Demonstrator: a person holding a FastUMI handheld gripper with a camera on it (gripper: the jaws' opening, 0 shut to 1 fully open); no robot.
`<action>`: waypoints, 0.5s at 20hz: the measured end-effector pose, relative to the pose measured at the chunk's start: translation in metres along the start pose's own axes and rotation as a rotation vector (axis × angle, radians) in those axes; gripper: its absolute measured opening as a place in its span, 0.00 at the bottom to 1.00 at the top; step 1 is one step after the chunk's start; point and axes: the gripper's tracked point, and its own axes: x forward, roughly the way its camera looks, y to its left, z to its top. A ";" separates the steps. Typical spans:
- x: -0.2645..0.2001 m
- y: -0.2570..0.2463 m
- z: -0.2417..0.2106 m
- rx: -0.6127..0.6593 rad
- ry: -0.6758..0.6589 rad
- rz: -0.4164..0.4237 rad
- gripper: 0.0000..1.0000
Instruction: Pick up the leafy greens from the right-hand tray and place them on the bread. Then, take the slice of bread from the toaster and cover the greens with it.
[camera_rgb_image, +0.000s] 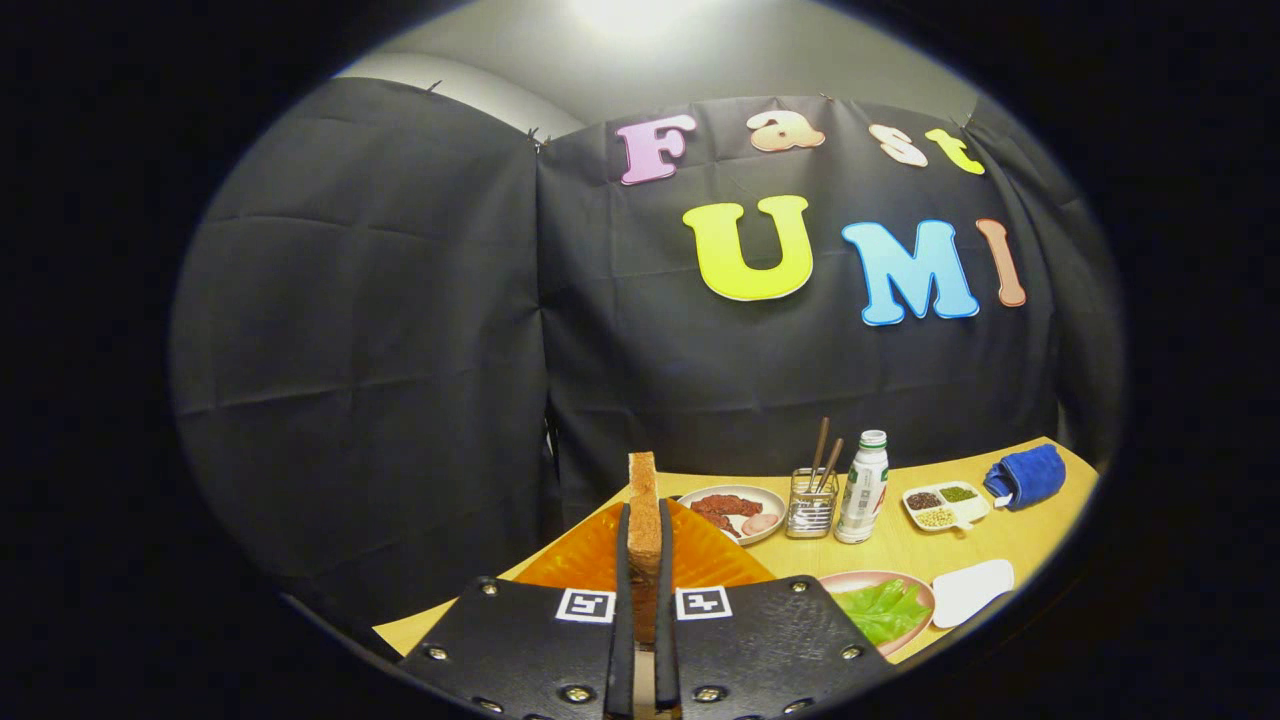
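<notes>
My gripper (643, 560) is shut on a slice of bread (643, 505) that stands edge-on and upright between both fingers, rising above their tips. Beneath and beyond it lies an orange ribbed plate (585, 562). To the right of the fingers a pink plate (917, 582) carries leafy greens (882, 610). I cannot make out what lies under the greens.
On the wooden table (1010, 540) stand a white plate of meat slices (738, 508), a glass holder with chopsticks (812, 505), a white bottle (863, 488), a small divided dish of grains (944, 505), a rolled blue cloth (1025, 476) and a white dish (972, 590).
</notes>
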 end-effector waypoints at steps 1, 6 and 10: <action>-0.005 -0.006 0.003 0.000 0.001 -0.003 0.08; -0.023 -0.055 0.002 0.002 0.002 -0.057 0.08; -0.028 -0.098 -0.017 0.015 0.052 -0.101 0.08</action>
